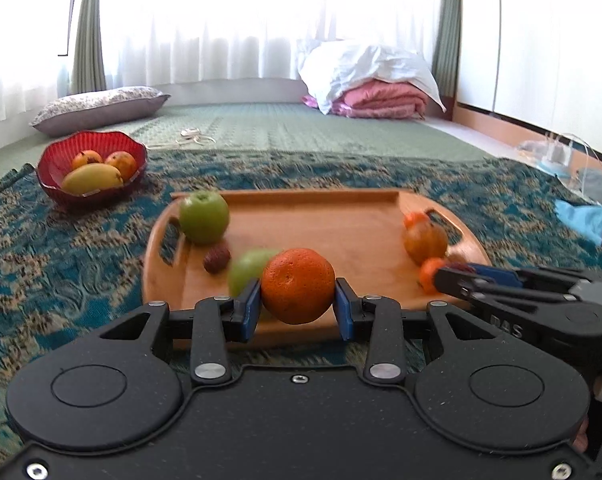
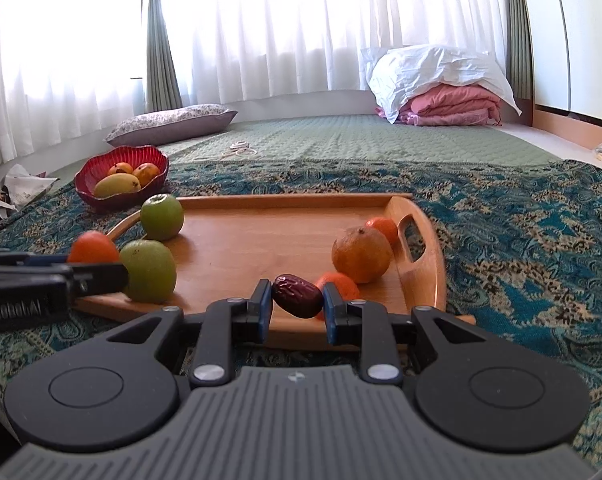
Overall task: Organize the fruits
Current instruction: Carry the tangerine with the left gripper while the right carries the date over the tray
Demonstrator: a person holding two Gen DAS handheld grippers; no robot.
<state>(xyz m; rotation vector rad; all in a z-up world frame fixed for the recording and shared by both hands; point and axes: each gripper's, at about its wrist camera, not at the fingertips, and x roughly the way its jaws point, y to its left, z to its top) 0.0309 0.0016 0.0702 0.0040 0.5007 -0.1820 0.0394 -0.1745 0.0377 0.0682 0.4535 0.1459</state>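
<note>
My left gripper [image 1: 297,308] is shut on an orange tangerine [image 1: 298,285] and holds it over the near edge of the wooden tray [image 1: 301,216]. My right gripper [image 2: 296,306] is shut on a dark red date [image 2: 297,295] above the tray's front edge [image 2: 261,232]. On the tray lie two green apples [image 1: 204,217] [image 2: 148,270], another date [image 1: 217,260], a large orange [image 2: 361,254] and small tangerines [image 2: 383,229]. A red bowl [image 1: 91,168] with a mango and two orange fruits stands at the far left; it also shows in the right wrist view [image 2: 121,178].
The tray rests on a blue patterned blanket [image 2: 521,240] over a green mat. A floral pillow [image 1: 101,108] and a pile of pink and white bedding [image 1: 373,80] lie at the back by the curtains. Crumpled paper [image 2: 21,188] lies far left, plastic items [image 1: 561,156] far right.
</note>
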